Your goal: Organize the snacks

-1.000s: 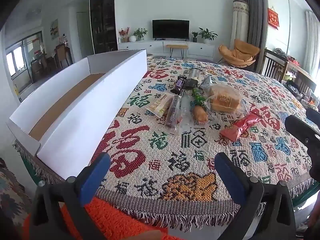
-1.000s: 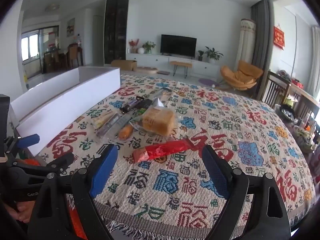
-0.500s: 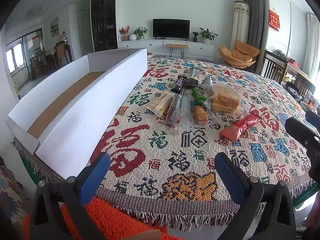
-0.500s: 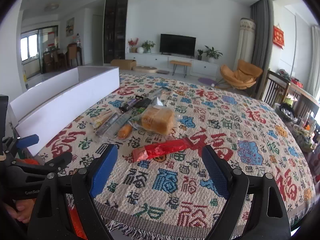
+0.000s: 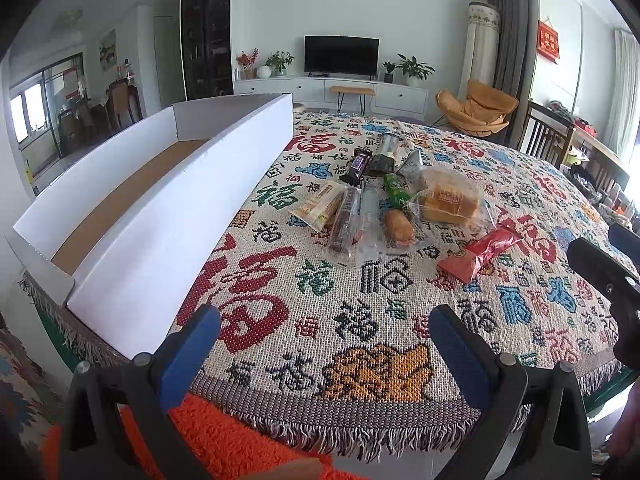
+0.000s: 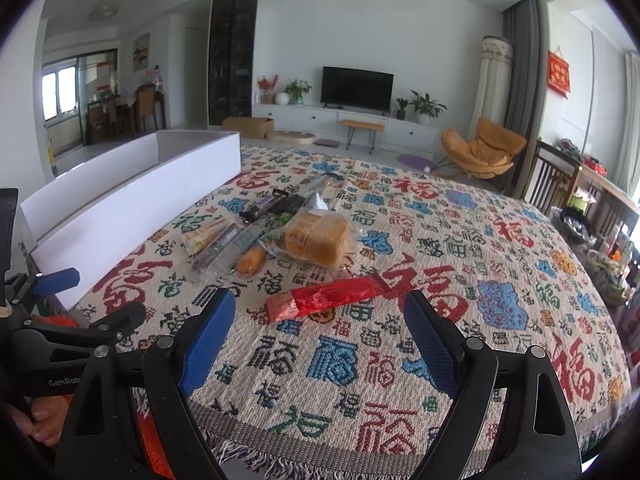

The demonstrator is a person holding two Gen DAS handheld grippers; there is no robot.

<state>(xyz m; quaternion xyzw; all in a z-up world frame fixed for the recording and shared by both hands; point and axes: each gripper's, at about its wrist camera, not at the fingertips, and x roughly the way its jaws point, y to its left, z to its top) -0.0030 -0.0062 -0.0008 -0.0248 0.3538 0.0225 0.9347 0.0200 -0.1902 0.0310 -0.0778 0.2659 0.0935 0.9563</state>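
Several wrapped snacks lie in a loose pile on the patterned cloth: a bagged bread loaf (image 5: 448,198) (image 6: 318,234), a red packet (image 5: 482,254) (image 6: 330,298), a dark chocolate bar (image 5: 356,166) (image 6: 262,204), a small orange roll (image 5: 398,226) (image 6: 250,260). A long white cardboard box (image 5: 180,208) (image 6: 132,208) stands empty at the left. My left gripper (image 5: 324,340) is open and empty over the near cloth edge. My right gripper (image 6: 318,328) is open and empty just short of the red packet.
The cloth-covered table (image 6: 500,280) ends in a fringed edge (image 5: 360,436) near me. An orange rug (image 5: 224,444) lies below. Wooden chairs (image 6: 560,188) stand at the right, a TV console (image 6: 344,120) far behind.
Both grippers have barely moved; the views have shifted only slightly. Both stay open and empty.
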